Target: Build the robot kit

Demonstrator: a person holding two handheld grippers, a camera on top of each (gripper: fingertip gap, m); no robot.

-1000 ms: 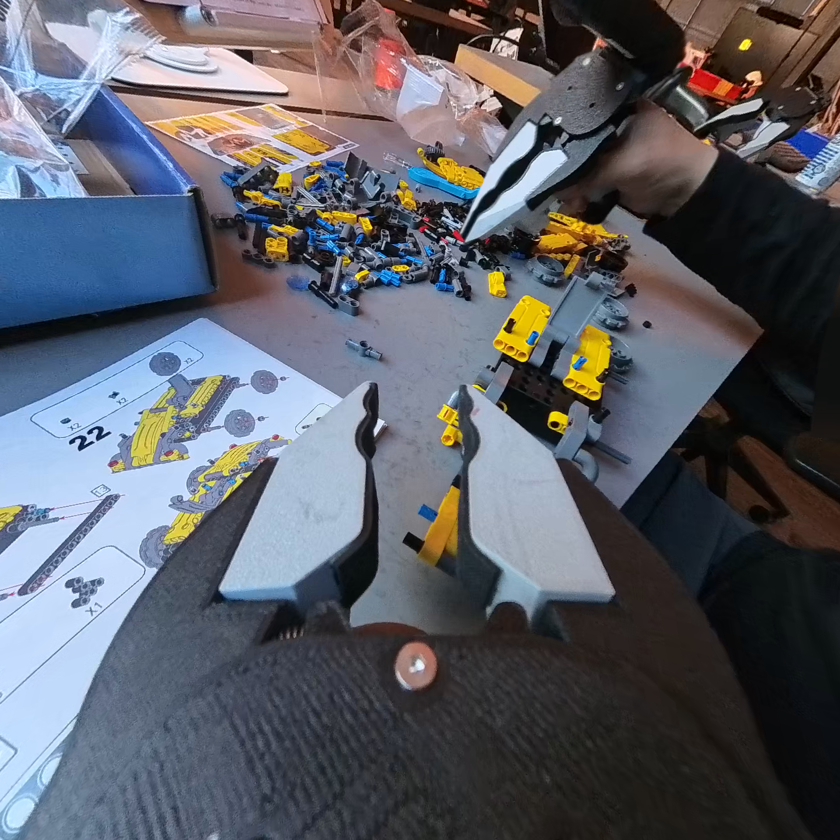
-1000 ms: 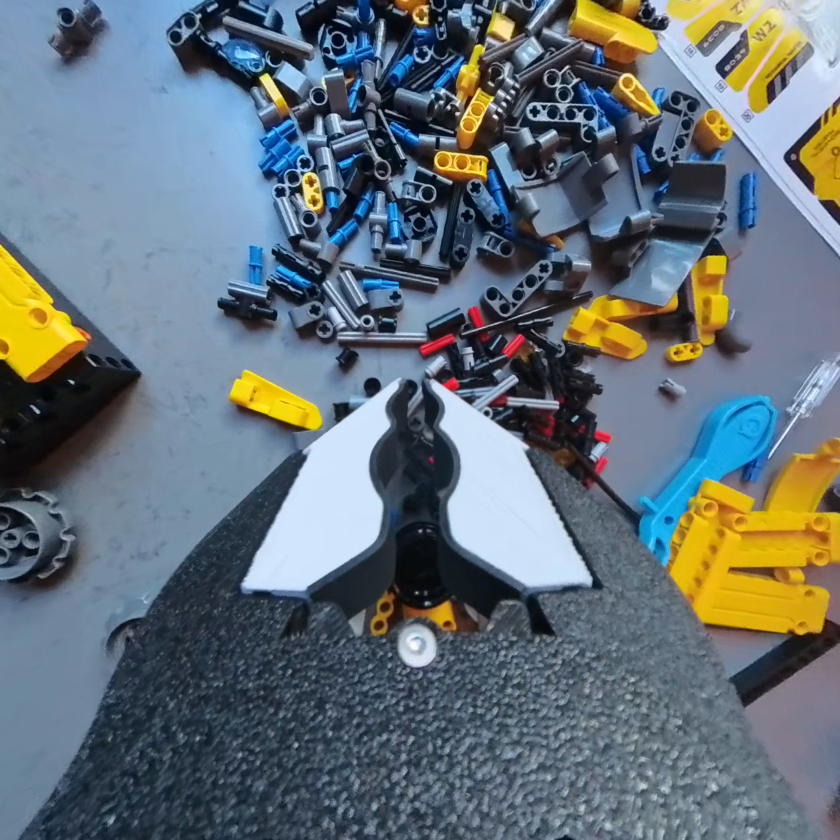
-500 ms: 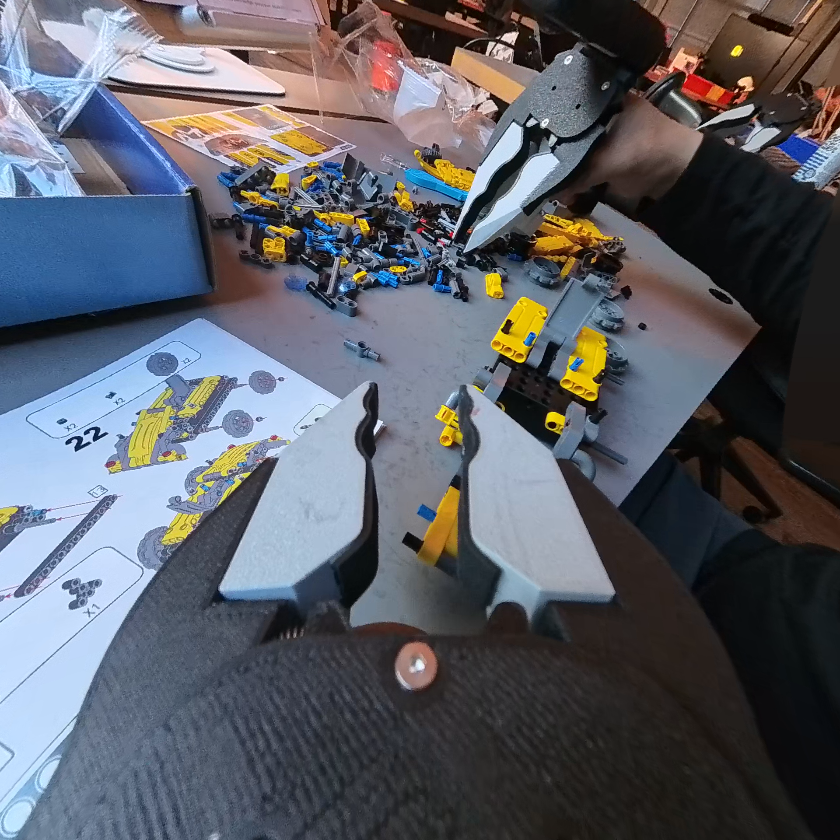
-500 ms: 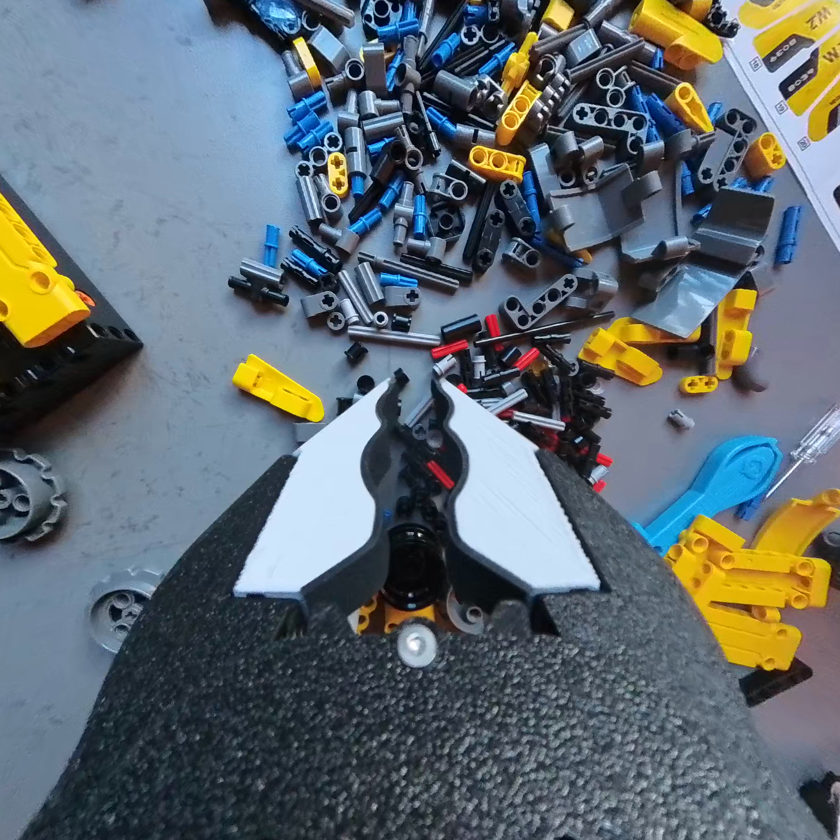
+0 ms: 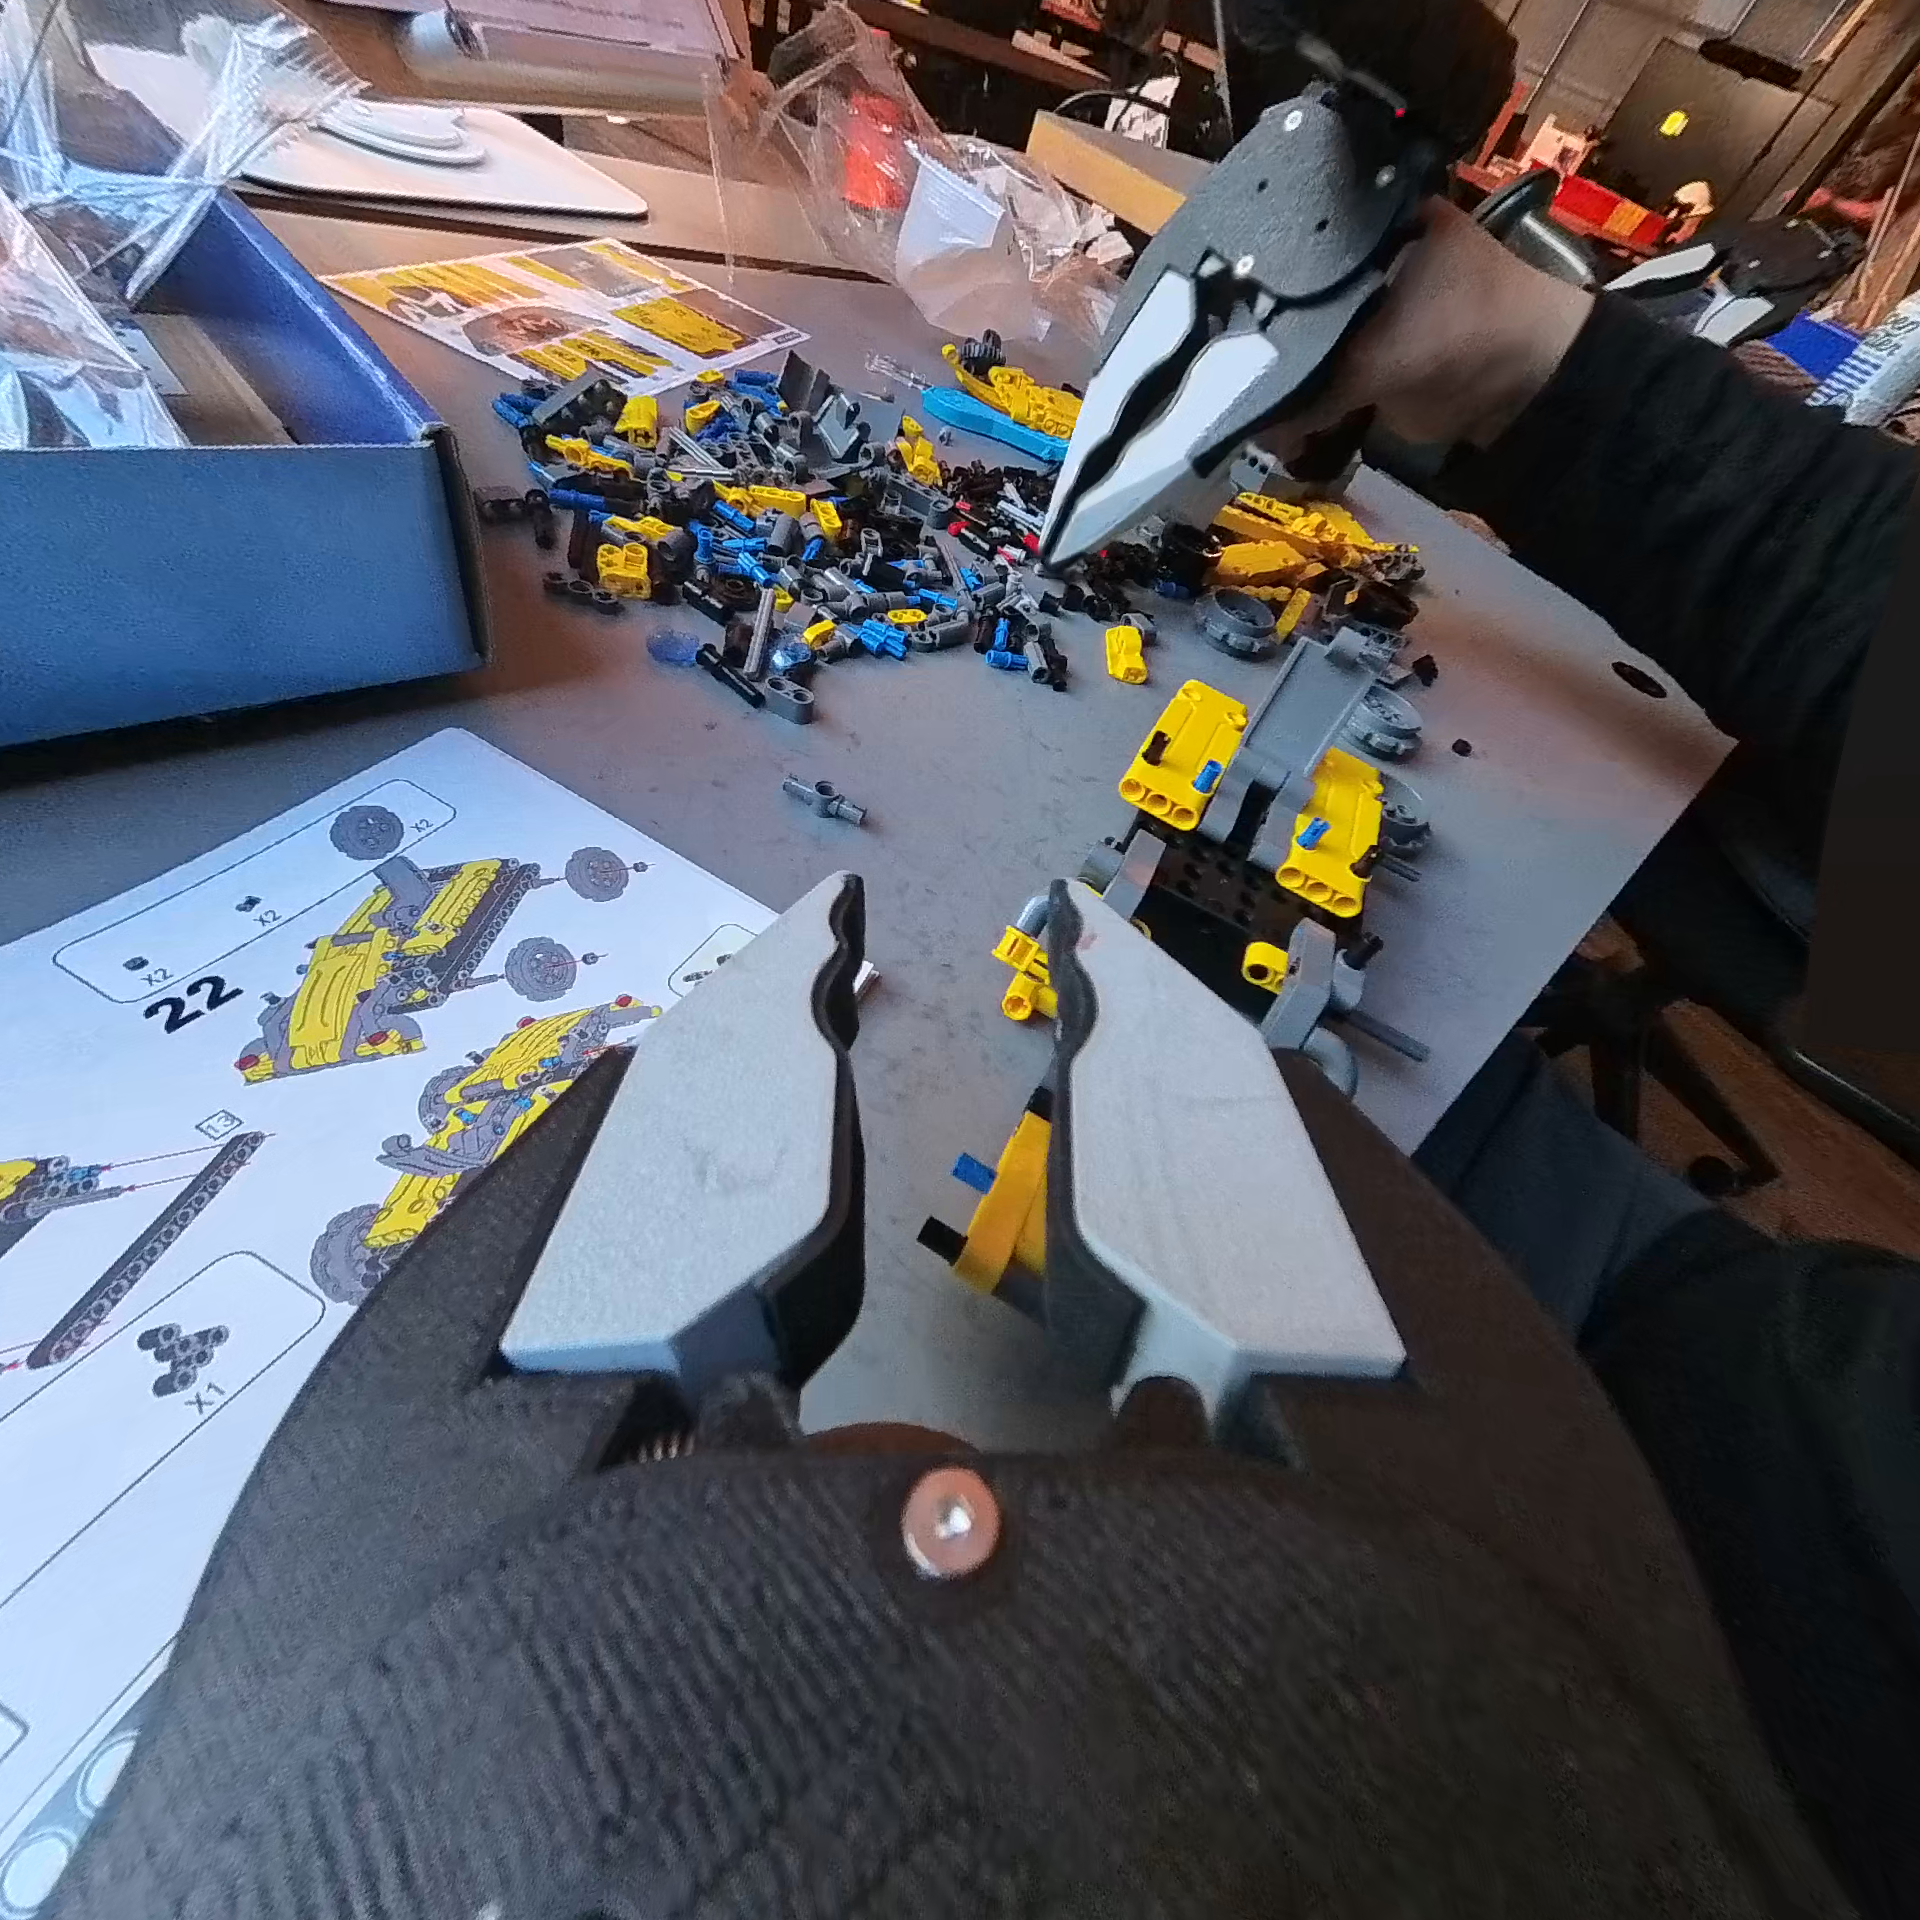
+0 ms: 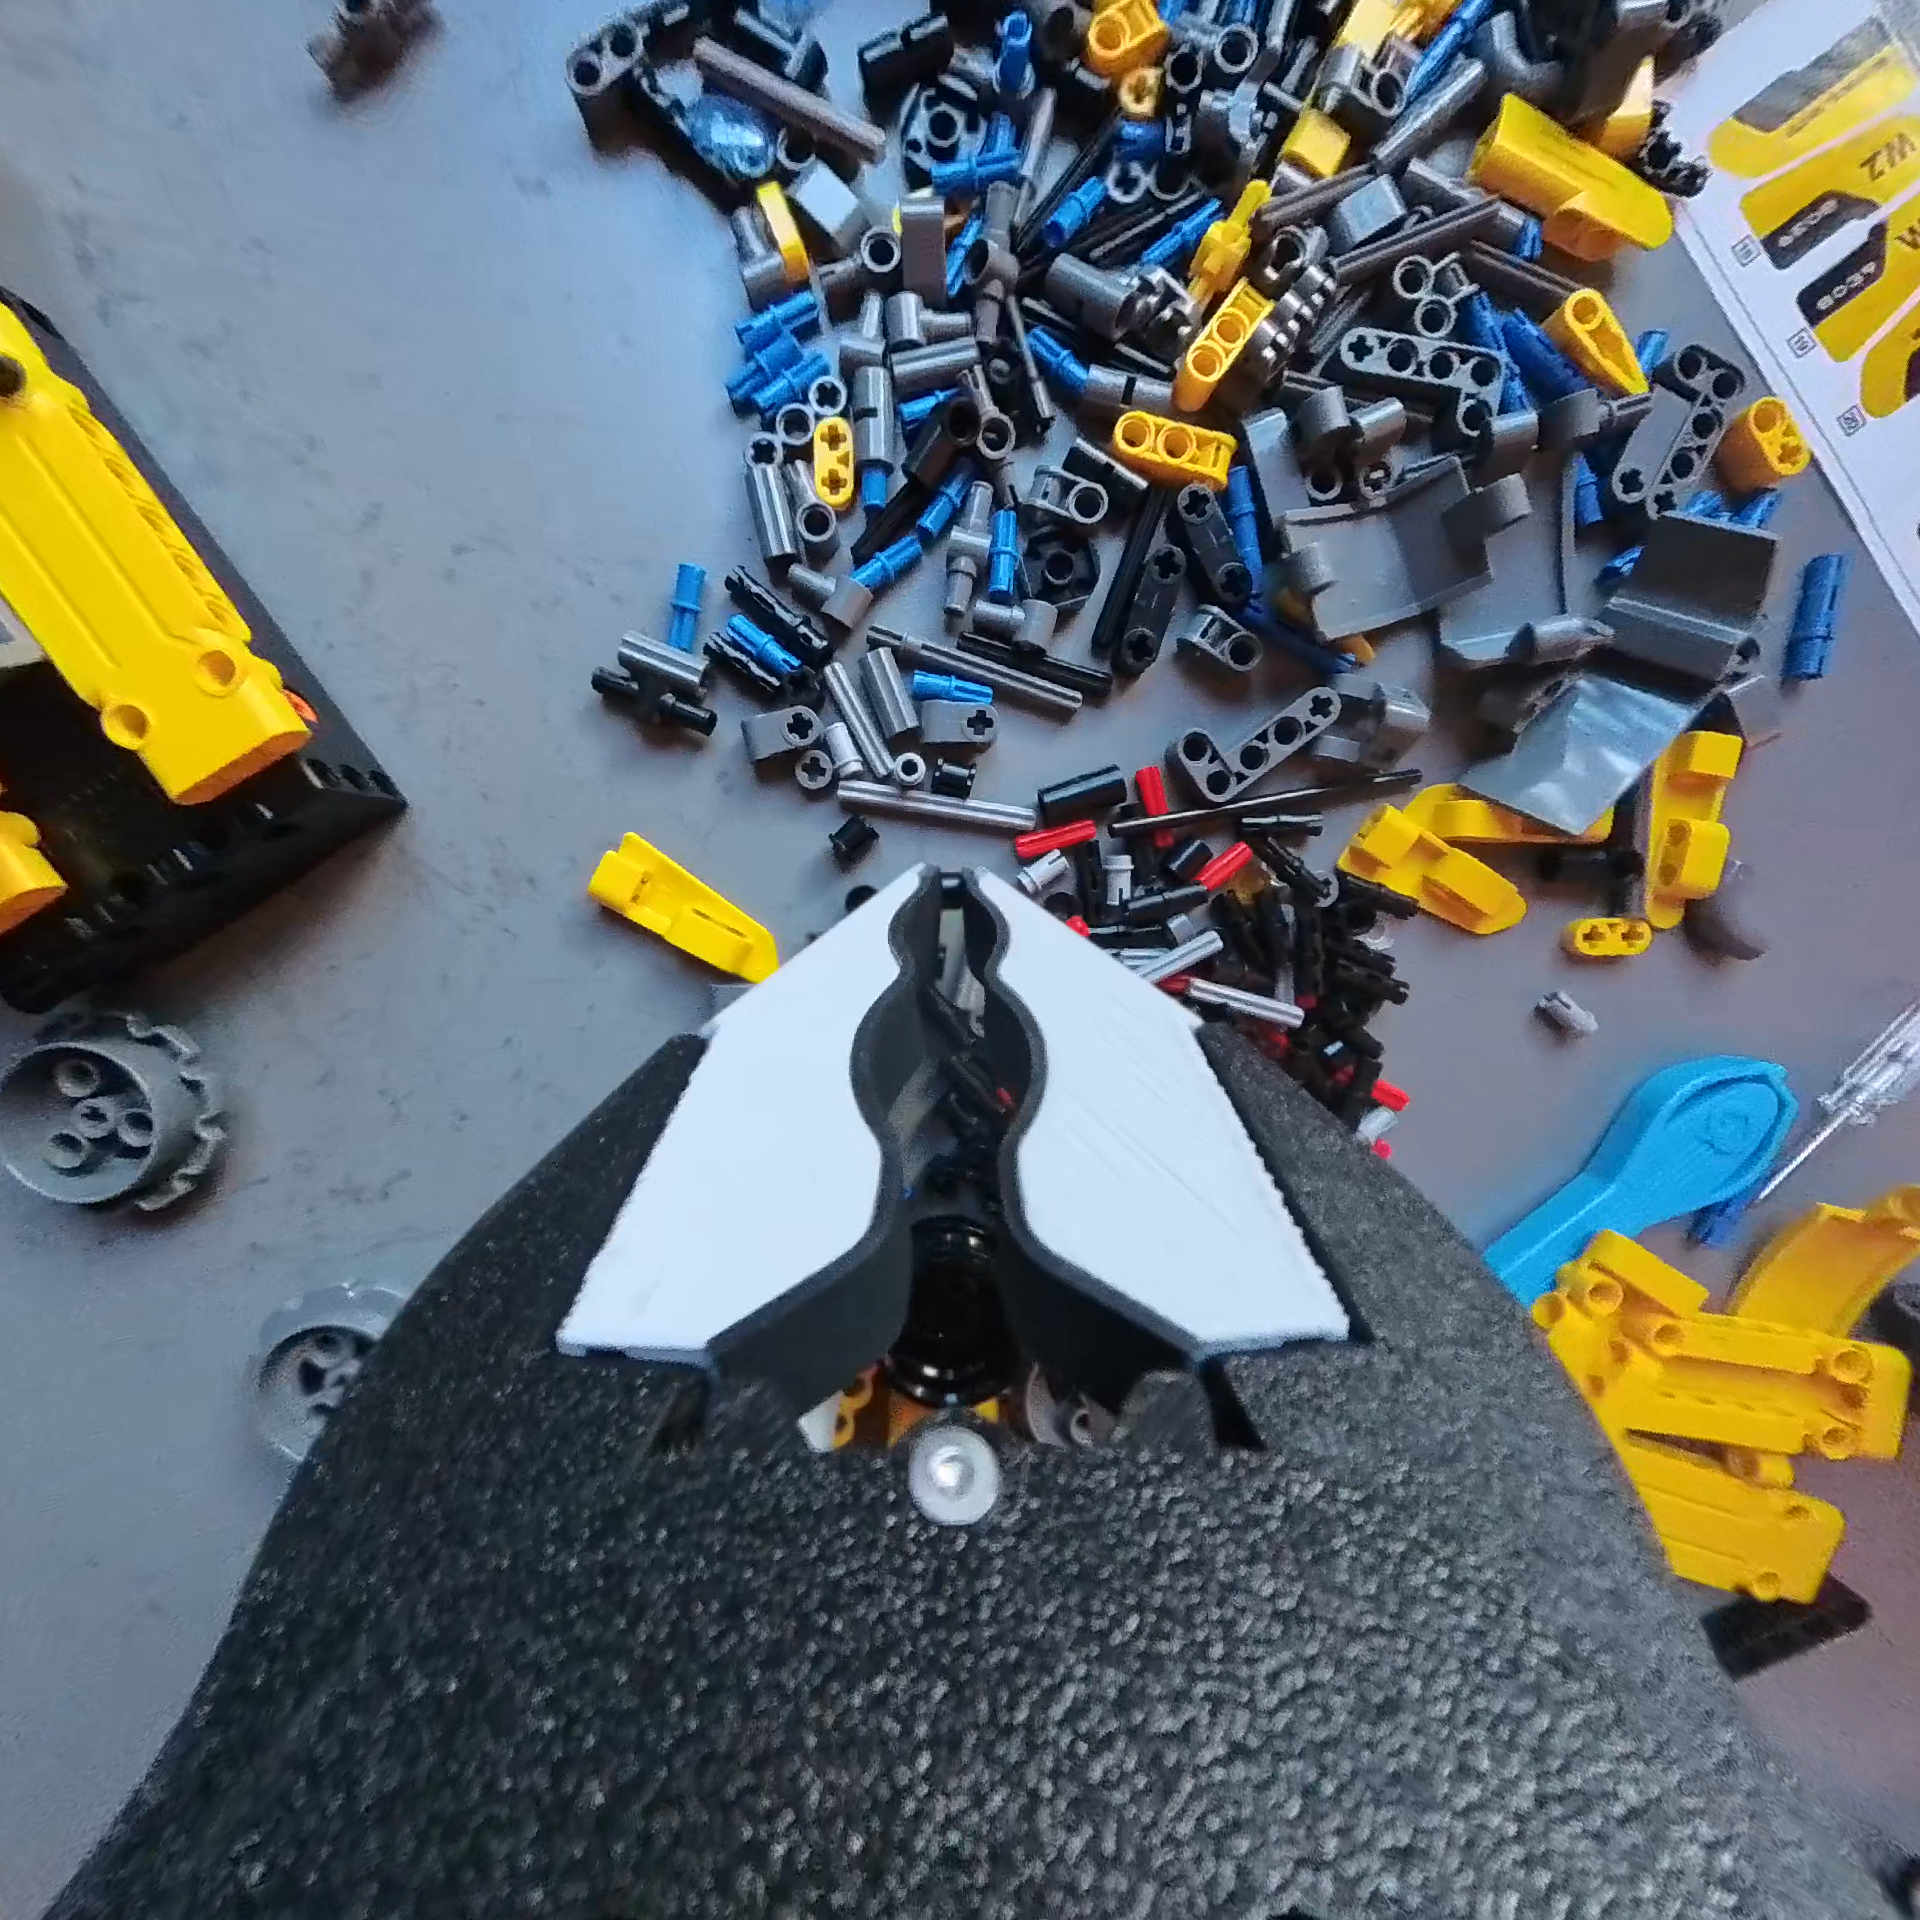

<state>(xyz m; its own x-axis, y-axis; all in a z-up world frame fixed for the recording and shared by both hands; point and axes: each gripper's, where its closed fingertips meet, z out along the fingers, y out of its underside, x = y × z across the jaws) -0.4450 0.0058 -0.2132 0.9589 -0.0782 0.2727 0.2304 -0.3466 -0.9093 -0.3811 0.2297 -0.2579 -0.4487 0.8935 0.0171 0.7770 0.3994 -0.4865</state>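
Note:
A pile of small loose building parts (image 6: 1143, 468) in blue, grey, black and yellow lies on the grey table (image 6: 364, 364); the left wrist view shows it too (image 5: 831, 551). My right gripper (image 6: 942, 883) is down at the near edge of the pile, among black and red pins (image 6: 1247, 935). Its tips are shut on a small black pin. It also shows in the left wrist view (image 5: 1051, 556), held by a hand. My left gripper (image 5: 954, 904) is open and empty, above the table between the instruction booklet (image 5: 260, 1039) and a part-built yellow and black model (image 5: 1236, 862).
A blue box (image 5: 208, 561) with plastic bags stands at the left. A sticker sheet (image 5: 571, 312) lies behind the pile. By the right gripper lie a yellow panel (image 6: 675, 914), a grey wheel hub (image 6: 104, 1112), a blue tool (image 6: 1662, 1153) and joined yellow beams (image 6: 1714, 1403). The table edge (image 5: 1558, 935) is at the right. The grippers' ends are close to 25 centimeters from one another. Between my right fingertips and the grey wheel hub (image 6: 104, 1112) there is roughly 15 centimeters.
My right gripper's jaws were slightly apart half a second ago and have closed on a small black pin at the pile's edge. The left gripper has not moved.

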